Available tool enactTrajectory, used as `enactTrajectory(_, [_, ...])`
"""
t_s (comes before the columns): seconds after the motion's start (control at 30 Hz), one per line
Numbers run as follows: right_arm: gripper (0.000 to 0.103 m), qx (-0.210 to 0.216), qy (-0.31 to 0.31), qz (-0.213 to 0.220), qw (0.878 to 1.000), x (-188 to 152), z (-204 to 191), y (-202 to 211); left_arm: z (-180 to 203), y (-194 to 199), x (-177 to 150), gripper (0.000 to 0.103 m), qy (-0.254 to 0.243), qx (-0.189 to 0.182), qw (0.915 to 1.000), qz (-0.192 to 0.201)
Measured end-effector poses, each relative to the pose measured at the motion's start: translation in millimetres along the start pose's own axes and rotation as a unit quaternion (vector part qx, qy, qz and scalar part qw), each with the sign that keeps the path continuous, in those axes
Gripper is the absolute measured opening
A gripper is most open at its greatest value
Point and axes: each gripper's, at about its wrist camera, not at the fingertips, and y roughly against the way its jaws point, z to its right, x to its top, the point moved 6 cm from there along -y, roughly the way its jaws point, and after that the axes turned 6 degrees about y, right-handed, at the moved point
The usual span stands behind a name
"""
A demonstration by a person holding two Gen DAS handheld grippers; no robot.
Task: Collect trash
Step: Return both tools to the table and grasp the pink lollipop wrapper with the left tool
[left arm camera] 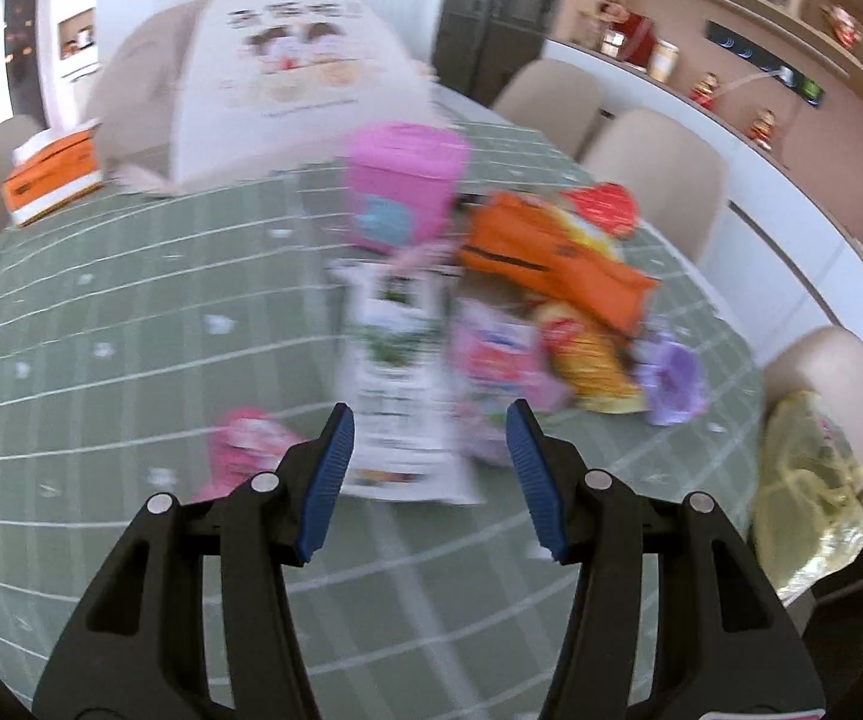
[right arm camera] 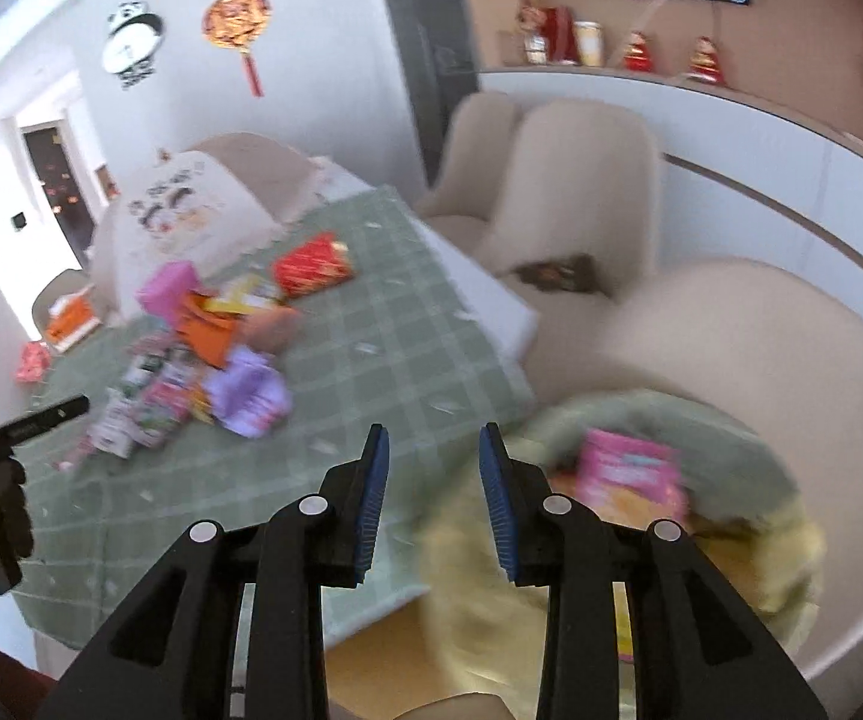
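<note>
A heap of trash lies on the green checked tablecloth (left arm camera: 101, 312): a white carton (left arm camera: 398, 384), a pink box (left arm camera: 401, 186), an orange pack (left arm camera: 545, 252), a red wrapper (left arm camera: 602, 207), a purple wrapper (left arm camera: 671, 381) and a small pink packet (left arm camera: 248, 441). My left gripper (left arm camera: 431, 420) is open and empty, just short of the white carton. My right gripper (right arm camera: 434, 447) is open and empty above the mouth of a yellow trash bag (right arm camera: 731, 570). A pink packet (right arm camera: 629, 471) lies inside the bag. The heap also shows in the right wrist view (right arm camera: 203, 360).
A big white printed bag (left arm camera: 287, 78) and an orange-white box (left arm camera: 53, 171) stand at the table's far end. Beige chairs (right arm camera: 581, 180) line the right side; the yellow bag (left arm camera: 809, 480) sits on the nearest one. The view is blurred by motion.
</note>
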Motion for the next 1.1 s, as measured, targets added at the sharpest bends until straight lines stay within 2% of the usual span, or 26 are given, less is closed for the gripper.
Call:
enactTrajectory(0.13, [0.030, 0.026, 0.017, -0.008, 0.999, 12, -55, -30, -47, 5, -2, 0.050, 0.003, 0.016, 0.9999, 0.001])
enactTrajectory(0.33, [0.030, 0.068, 0.048, -0.028, 0.996, 10, -137, -73, -84, 4, -17, 0.050, -0.022, 0.017, 0.9993, -0.025])
enactTrajectory(0.5, [0.030, 0.083, 0.074, -0.049, 0.993, 5, -185, -96, -84, -10, -23, 0.050, -0.057, 0.006, 0.9974, -0.044])
enactTrajectory(0.67, [0.030, 0.085, 0.087, -0.065, 0.990, -1, -204, -106, -73, -30, -26, 0.050, -0.095, 0.013, 0.9934, -0.062])
enactTrajectory(0.77, [0.030, 0.082, 0.096, -0.072, 0.989, -3, -209, -109, -74, -41, -25, 0.050, -0.094, 0.015, 0.9926, -0.075])
enactTrajectory(0.8, [0.030, 0.080, 0.096, -0.074, 0.989, -3, -210, -111, -75, -42, -23, 0.049, -0.090, 0.012, 0.9928, -0.078])
enactTrajectory(0.87, [0.030, 0.080, 0.092, -0.075, 0.990, -3, -212, -114, -77, -42, -18, 0.027, -0.086, 0.009, 0.9934, -0.076])
enactTrajectory(1.1, [0.030, 0.081, 0.082, -0.076, 0.990, 3, -219, -125, -95, -43, 0, 0.017, -0.048, 0.013, 0.9962, -0.072])
